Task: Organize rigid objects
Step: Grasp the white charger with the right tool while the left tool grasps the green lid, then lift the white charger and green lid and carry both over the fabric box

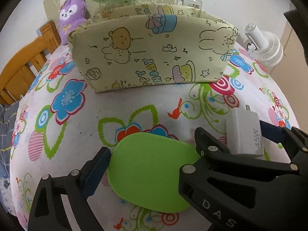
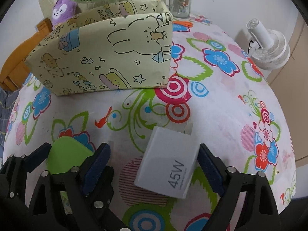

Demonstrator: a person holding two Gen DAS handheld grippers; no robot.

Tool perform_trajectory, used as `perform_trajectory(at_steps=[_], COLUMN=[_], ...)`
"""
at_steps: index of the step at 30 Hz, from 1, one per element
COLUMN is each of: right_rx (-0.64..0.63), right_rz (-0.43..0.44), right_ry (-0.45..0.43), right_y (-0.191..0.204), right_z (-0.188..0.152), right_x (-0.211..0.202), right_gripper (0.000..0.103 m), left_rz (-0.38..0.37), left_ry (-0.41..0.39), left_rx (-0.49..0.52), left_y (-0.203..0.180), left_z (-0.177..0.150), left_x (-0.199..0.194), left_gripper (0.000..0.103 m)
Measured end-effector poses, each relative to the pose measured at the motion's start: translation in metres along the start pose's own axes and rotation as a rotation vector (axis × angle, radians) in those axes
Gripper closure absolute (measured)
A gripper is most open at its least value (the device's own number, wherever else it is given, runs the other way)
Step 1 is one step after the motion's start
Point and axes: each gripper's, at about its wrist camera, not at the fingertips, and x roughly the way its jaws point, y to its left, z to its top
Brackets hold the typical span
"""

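A: Step in hand looks like the pick-up. Left gripper [image 1: 152, 165] straddles the flat green oval plastic piece [image 1: 152, 171] on the flowered tablecloth [image 1: 80, 134], fingers wide, not clamped.

B: Right gripper [image 2: 154, 165], also wide (one pad touching?), brackets the white 45W charger block [image 2: 169, 163]. Next: close, lift, carry to the cartoon-print fabric box [image 2: 107, 57] behind.
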Motion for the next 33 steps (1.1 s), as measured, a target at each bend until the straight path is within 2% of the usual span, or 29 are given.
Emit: perform_trajectory(at_steps=[5,7,8,14,24,33], right_rx=[-0.003,0.004,0.011,-0.007,-0.011,-0.017], right_rz=[-0.024,-0.007,-0.015,-0.028,-0.013,-0.007], right_ry=[0.025,0.024,0.021,0.037,0.010,-0.048], right_y=[0.002,0.001,0.000,0.005,0.012,0.017], right_z=[0.006,0.007,0.009,0.009,0.009,0.016], right_x=[0.002,0.001,0.000,-0.002,-0.024,-0.054], right_gripper=[0.031,0.042,0.052,0.053,0.053,0.053], left_rz=[-0.029,-0.058,-0.038,-0.018,-0.011,-0.005], left_ry=[0.011,0.014,0.018,0.023,0.015,-0.037], left_rx=[-0.022,-0.043,-0.046,-0.051,-0.085,-0.097], left_y=[0.002,0.004,0.004,0.009,0.016,0.020], left_z=[0.005,0.006,0.007,0.006,0.007,0.014], left_x=[0.003,0.002,0.002,-0.002,-0.022,-0.049], left_gripper=[0.007,0.007,0.007,0.007,0.007,0.007])
